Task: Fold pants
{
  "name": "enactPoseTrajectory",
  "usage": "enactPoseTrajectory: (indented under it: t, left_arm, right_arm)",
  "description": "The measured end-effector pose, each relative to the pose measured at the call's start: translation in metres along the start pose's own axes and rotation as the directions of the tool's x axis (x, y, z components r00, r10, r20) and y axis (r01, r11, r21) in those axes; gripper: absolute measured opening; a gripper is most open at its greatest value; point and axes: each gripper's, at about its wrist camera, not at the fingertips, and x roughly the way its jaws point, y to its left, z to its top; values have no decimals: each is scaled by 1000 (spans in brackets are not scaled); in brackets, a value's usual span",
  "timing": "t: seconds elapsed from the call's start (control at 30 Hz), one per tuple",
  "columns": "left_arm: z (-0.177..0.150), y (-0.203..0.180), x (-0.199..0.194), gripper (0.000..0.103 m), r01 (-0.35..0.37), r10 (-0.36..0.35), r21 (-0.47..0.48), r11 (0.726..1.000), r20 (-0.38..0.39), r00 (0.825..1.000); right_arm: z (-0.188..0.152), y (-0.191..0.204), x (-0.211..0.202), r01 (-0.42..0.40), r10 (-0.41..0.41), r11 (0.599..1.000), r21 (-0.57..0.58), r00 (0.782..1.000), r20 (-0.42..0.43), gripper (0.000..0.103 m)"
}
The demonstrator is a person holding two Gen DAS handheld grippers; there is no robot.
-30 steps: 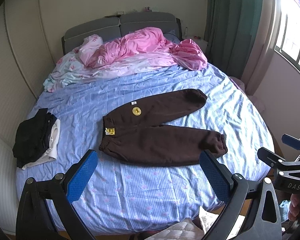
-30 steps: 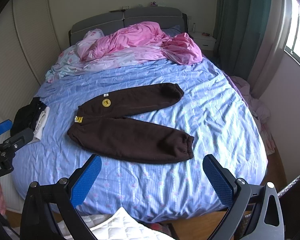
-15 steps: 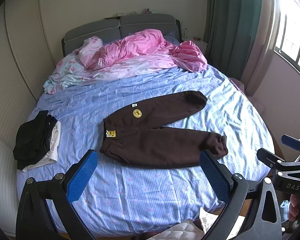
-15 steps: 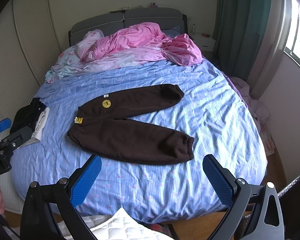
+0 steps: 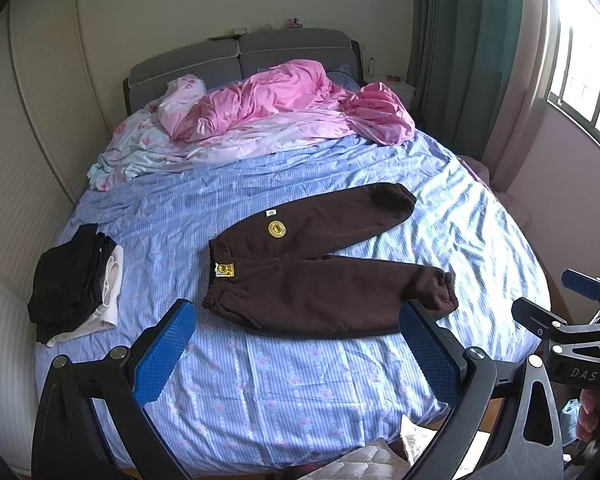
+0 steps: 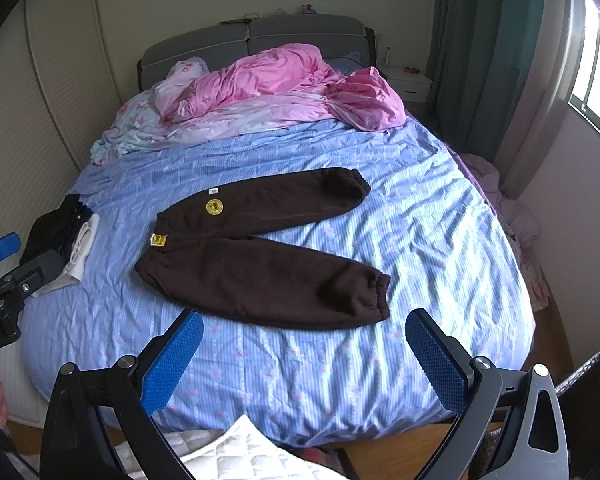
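1. The dark brown sweatpants (image 5: 320, 276) lie flat in the middle of the blue striped bedsheet (image 5: 284, 380), unfolded. The waistband points toward the stack of folded dark clothes (image 5: 74, 280) and the two legs splay away from it in a V.
2. The left gripper (image 5: 296, 344) and the right gripper (image 6: 304, 352) both hover at the foot side of the sweatpants, not touching them. Each has its blue pads spread wide and holds nothing.
3. The step in hand looks like the approach for the first fold: laying one leg over the other.
4. To do it well, I would take the near leg at two points, its cuff (image 6: 376, 292) with the right gripper and the near waistband corner (image 5: 216, 304) with the left.
5. Pinch only the pants' own fabric; the sheet is wrinkled and could be caught too.
6. Lift both ends together and carry them toward the pink duvet (image 5: 284, 100) side, matching cuff to cuff so the seams line up.
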Motion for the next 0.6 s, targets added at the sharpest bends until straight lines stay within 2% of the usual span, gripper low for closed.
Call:
enactPoseTrajectory:
  t: [0.6]
  left_arm:
    - [-4,14,12,103,-1,1,-2,1000,-23,1000]
  right_arm:
    - [7,8,9,-5,6,1000,10,1000,-17,103]
